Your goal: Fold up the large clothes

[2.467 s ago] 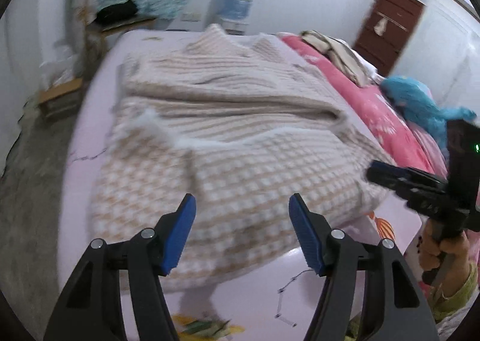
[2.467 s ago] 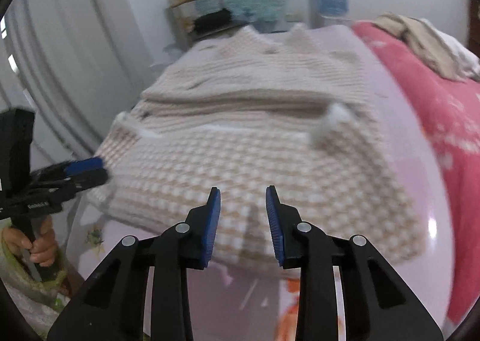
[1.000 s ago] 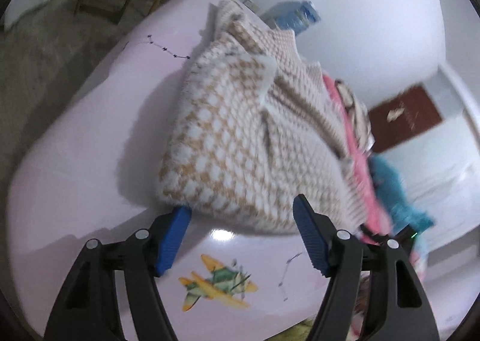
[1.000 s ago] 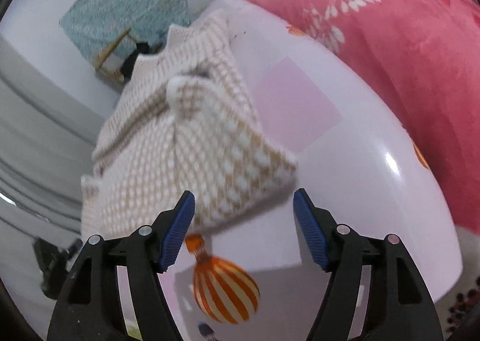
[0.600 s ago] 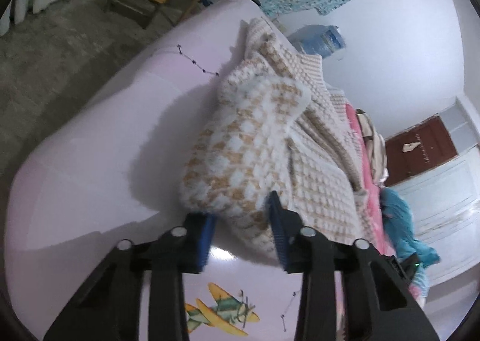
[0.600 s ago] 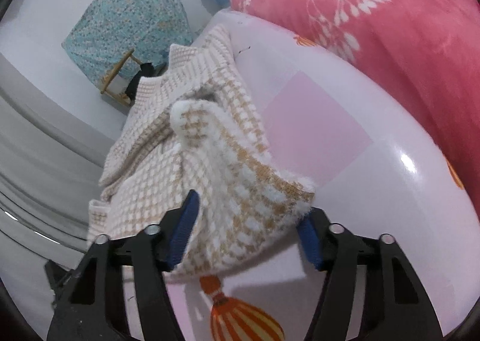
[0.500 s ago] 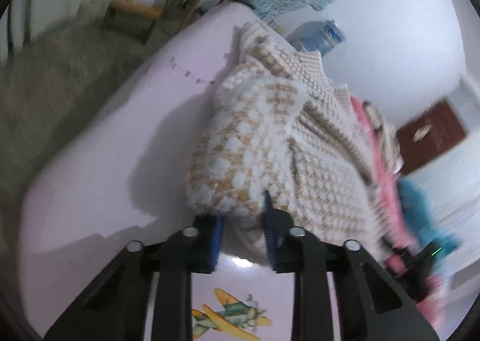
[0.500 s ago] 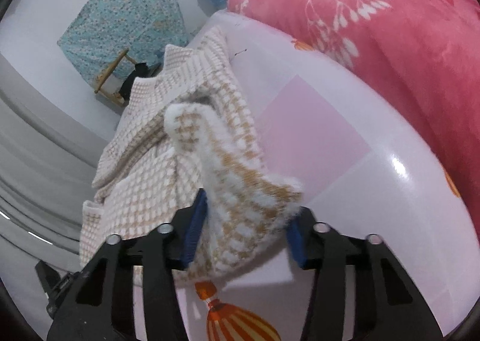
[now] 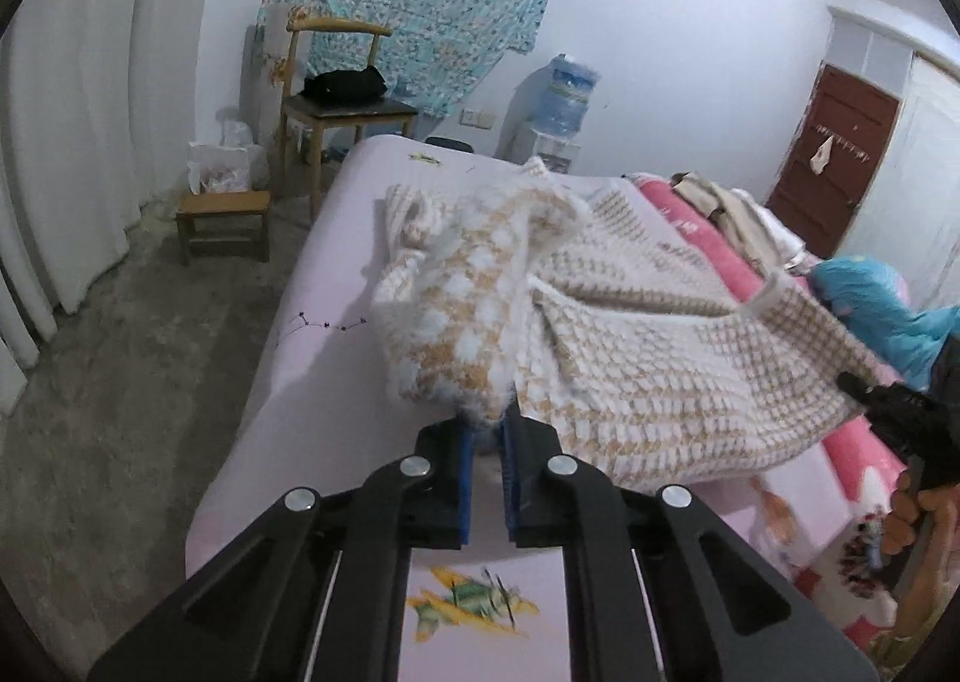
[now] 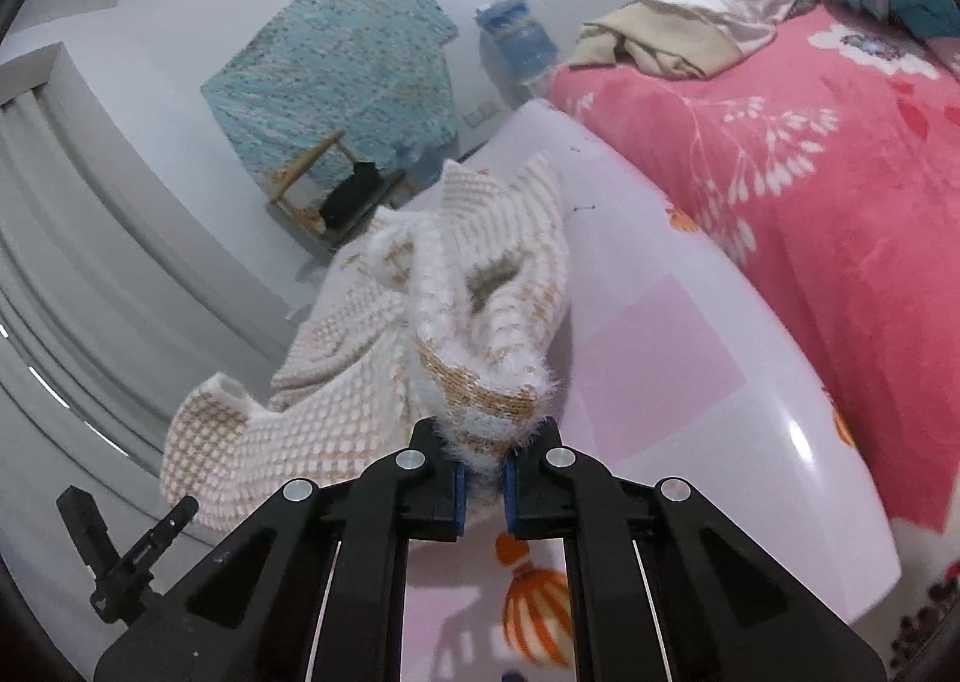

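Note:
A large beige-and-white knitted sweater [image 9: 630,346] lies on the pink bed [image 9: 324,274]. My left gripper [image 9: 486,445] is shut on its near left hem corner and holds it lifted off the sheet. My right gripper [image 10: 483,472] is shut on the near right hem corner of the sweater [image 10: 480,322], also raised. The hem hangs stretched between the two grippers. The right gripper shows at the right edge of the left wrist view [image 9: 888,412]. The left gripper shows at the lower left of the right wrist view [image 10: 138,556].
A pink blanket [image 10: 810,160] with a pile of clothes [image 10: 690,34] covers the right half of the bed. A blue plush [image 9: 870,310] lies there too. A wooden chair [image 9: 342,106], a small stool [image 9: 222,220] and a water dispenser [image 9: 558,106] stand by the far wall.
Both grippers came down to the near hem corners, closed on them and have lifted the hem off the bed. The sweater's lower half has bunched up and now hangs between them.

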